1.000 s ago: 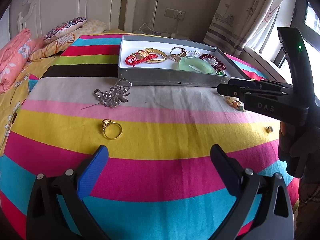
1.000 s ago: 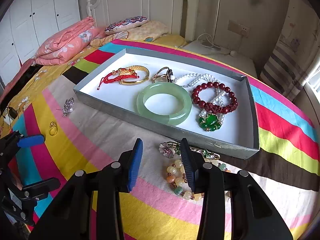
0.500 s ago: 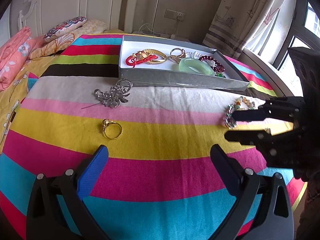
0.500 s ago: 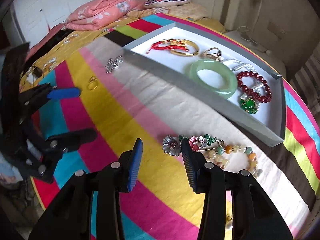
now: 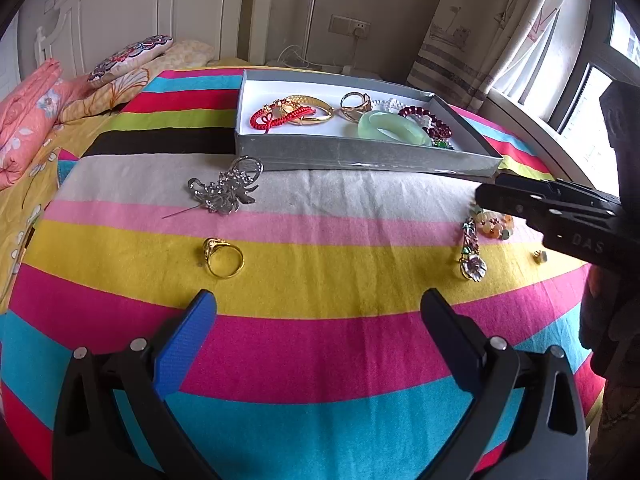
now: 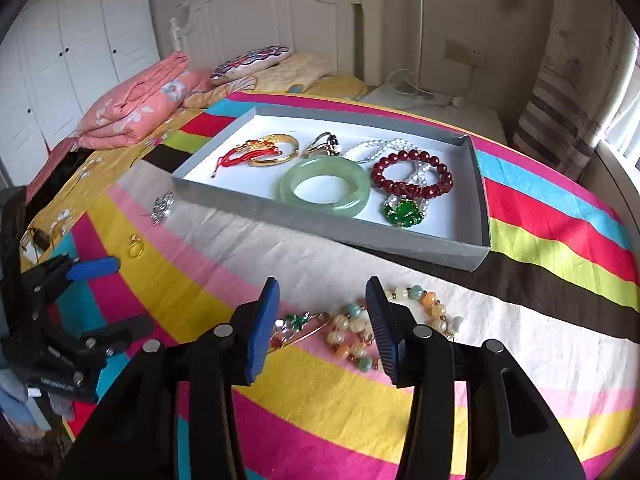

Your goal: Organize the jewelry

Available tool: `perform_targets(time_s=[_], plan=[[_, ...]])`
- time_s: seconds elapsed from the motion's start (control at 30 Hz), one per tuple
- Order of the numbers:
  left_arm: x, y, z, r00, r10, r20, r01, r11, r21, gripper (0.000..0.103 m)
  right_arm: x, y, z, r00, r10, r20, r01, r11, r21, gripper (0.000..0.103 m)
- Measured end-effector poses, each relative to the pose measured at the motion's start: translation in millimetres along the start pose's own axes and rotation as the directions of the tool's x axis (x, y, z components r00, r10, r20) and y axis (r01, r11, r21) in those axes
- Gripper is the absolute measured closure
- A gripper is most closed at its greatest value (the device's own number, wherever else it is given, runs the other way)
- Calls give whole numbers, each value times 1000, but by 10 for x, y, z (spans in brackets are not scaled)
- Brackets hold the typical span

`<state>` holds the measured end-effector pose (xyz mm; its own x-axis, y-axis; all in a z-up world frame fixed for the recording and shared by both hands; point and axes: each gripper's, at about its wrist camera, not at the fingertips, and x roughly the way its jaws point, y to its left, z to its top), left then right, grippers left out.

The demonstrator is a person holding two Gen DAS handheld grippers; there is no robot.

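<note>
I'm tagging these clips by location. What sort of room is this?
Most likely a bedroom: the jewelry lies on a striped bedspread below a white headboard, with a pillow, a folded pink quilt and white wardrobe doors.

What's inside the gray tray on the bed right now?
Inside the gray tray: a jade bangle, red bead bracelet, gold bangle with red cord, a ring, green pendant. The pearl strand lies partly covered by the beads.
</note>
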<state>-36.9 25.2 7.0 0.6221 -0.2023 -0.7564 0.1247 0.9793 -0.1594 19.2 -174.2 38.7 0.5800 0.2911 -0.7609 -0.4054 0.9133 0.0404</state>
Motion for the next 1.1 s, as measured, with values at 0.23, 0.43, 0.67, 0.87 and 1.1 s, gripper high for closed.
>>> perform_targets(time_s=[0.23, 0.43, 0.67, 0.87, 1.1], plan=[[-4, 8, -7, 1000, -6, 3, 6, 1000, -5, 2, 322, 173, -18, 998, -42, -39, 40, 998, -55, 62], [-12, 15, -12, 1000, -10, 5, 10, 1000, -9, 2, 228, 348, -162, 999, 39, -25, -43, 987, -153, 99], [-14, 22, -14, 1000, -9, 5, 9, 1000, -7, 2, 32, 481, -366, 987, 157, -22, -157, 954, -257, 99], [-12, 17, -17, 1000, -4, 3, 4, 1000, -3, 2, -77, 228, -400, 979, 203, -17, -204, 969, -139, 97], [0, -22, -20, 1000, 15, -5, -14, 1000, 13, 2, -326, -30, -538, 986, 166, 19, -165, 984, -66, 97]])
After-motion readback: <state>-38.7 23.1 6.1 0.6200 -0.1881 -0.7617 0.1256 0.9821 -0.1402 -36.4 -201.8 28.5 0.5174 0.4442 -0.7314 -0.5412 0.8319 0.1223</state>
